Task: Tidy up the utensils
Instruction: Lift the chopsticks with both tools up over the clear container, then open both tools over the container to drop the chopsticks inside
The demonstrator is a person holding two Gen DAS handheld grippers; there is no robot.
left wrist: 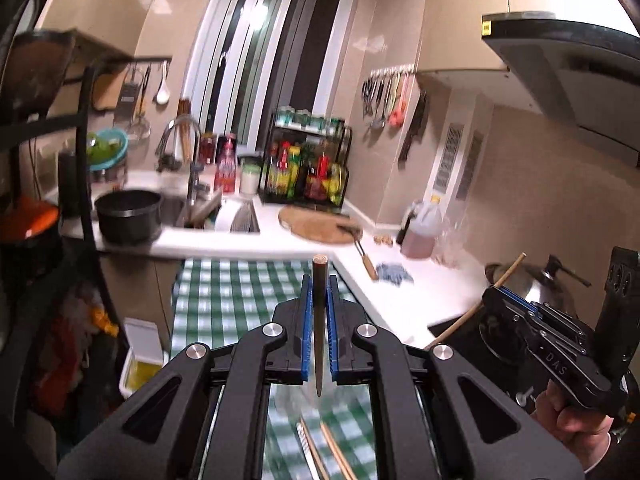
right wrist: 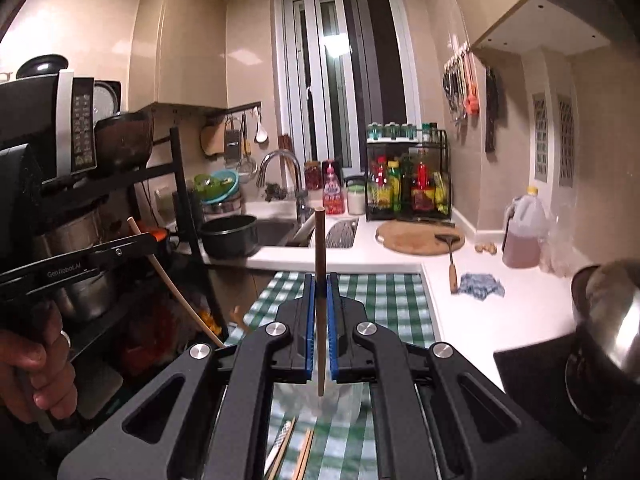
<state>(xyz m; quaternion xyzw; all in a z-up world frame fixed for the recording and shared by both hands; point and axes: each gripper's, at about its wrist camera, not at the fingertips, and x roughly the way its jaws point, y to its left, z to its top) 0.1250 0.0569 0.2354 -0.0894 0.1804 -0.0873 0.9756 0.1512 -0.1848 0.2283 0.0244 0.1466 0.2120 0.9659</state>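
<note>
My left gripper [left wrist: 319,284] is shut on a dark wooden chopstick [left wrist: 319,320] that runs straight along the fingers, held above the green checked cloth [left wrist: 240,292]. My right gripper [right wrist: 319,284] is shut on a lighter brown chopstick [right wrist: 320,264] the same way. Each gripper shows in the other's view: the right one [left wrist: 500,296] at the right with its pale chopstick [left wrist: 480,308], the left one [right wrist: 148,240] at the left with its chopstick [right wrist: 172,284]. More chopsticks [left wrist: 320,452] lie on the cloth below, also in the right wrist view [right wrist: 296,452].
A white counter [left wrist: 400,280] wraps around the cloth, with a round board [left wrist: 316,224], a wood-handled tool [left wrist: 366,258], a blue rag [left wrist: 394,274], an oil jug [left wrist: 420,232], a sink [left wrist: 240,216], a black pot [left wrist: 128,216]. A steel pot [right wrist: 608,312] sits at the right. A black rack [right wrist: 132,216] stands left.
</note>
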